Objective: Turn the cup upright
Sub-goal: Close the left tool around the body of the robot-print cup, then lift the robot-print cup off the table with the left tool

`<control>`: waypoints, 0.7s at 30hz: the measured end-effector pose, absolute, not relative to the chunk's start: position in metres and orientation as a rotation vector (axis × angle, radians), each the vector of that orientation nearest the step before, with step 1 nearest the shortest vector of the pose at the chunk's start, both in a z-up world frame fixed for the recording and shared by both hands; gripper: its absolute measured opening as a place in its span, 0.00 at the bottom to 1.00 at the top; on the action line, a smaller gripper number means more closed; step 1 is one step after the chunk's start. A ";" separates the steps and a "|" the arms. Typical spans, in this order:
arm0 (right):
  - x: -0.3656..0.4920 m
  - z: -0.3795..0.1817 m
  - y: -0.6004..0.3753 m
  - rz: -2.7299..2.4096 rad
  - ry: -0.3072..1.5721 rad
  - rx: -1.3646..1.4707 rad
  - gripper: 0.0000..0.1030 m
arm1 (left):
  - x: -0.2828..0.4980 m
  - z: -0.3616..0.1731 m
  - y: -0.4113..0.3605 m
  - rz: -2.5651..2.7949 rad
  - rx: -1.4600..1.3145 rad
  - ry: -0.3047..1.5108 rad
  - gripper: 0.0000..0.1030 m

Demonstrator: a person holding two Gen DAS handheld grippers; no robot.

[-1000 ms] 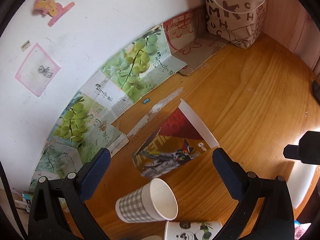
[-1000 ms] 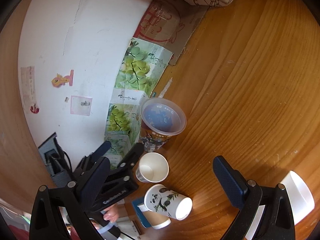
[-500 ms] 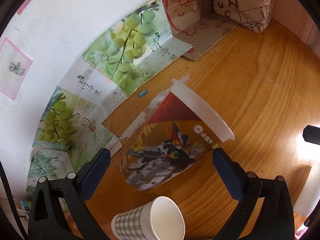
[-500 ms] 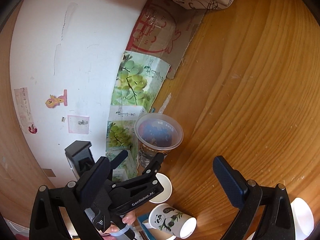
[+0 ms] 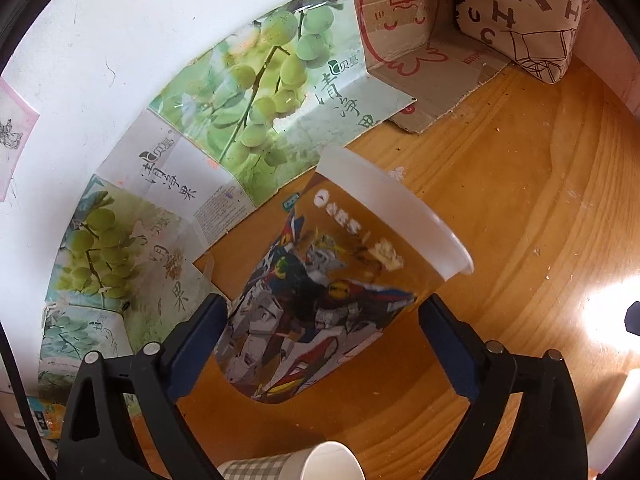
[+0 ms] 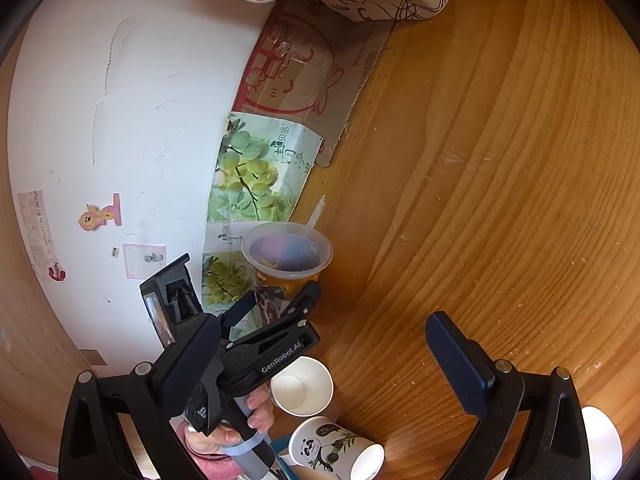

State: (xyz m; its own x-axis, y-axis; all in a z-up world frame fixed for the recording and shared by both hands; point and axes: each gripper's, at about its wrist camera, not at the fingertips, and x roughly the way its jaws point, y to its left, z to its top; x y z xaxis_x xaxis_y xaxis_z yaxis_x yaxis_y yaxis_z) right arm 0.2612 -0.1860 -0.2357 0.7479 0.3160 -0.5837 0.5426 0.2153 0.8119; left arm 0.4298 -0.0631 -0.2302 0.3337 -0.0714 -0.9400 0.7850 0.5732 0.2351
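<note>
A clear plastic cup (image 5: 320, 292) printed with a colourful robot figure stands with its white rim up, seen tilted in the left wrist view; it also shows in the right wrist view (image 6: 286, 264). My left gripper (image 5: 320, 344) is open with its fingers on either side of the cup's lower part; the left finger is at the cup's wall. In the right wrist view the left gripper (image 6: 276, 306) reaches around the cup. My right gripper (image 6: 320, 364) is open and empty, held high over the table.
A checked paper cup (image 5: 296, 464) stands upright (image 6: 302, 386) just behind the left gripper. A panda cup (image 6: 336, 450) lies on its side. Grape-print cartons (image 5: 256, 112), cardboard (image 5: 432, 76) and a lettered bag (image 5: 520, 12) line the wall. A white object (image 6: 600, 440) sits at the lower right.
My left gripper has moved forward so the printed cup now sits between its fingers. The right gripper has risen and pulled back a little.
</note>
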 end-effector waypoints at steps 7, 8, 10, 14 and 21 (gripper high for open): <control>0.261 -0.232 -0.186 -0.182 0.773 1.373 1.00 | 0.440 -0.233 -0.063 -0.635 0.768 1.085 0.83; 0.261 -0.232 -0.185 -0.181 0.777 1.375 1.00 | 0.440 -0.233 -0.063 -0.635 0.769 1.081 0.81; 0.261 -0.233 -0.184 -0.178 0.782 1.380 1.00 | 0.441 -0.233 -0.064 -0.639 0.771 1.077 0.79; 0.259 -0.234 -0.182 -0.177 0.791 1.386 1.00 | 0.441 -0.232 -0.065 -0.645 0.780 1.067 0.76; 0.256 -0.230 -0.180 -0.168 0.798 1.379 1.00 | 0.430 -0.226 -0.072 -0.633 0.788 1.066 0.71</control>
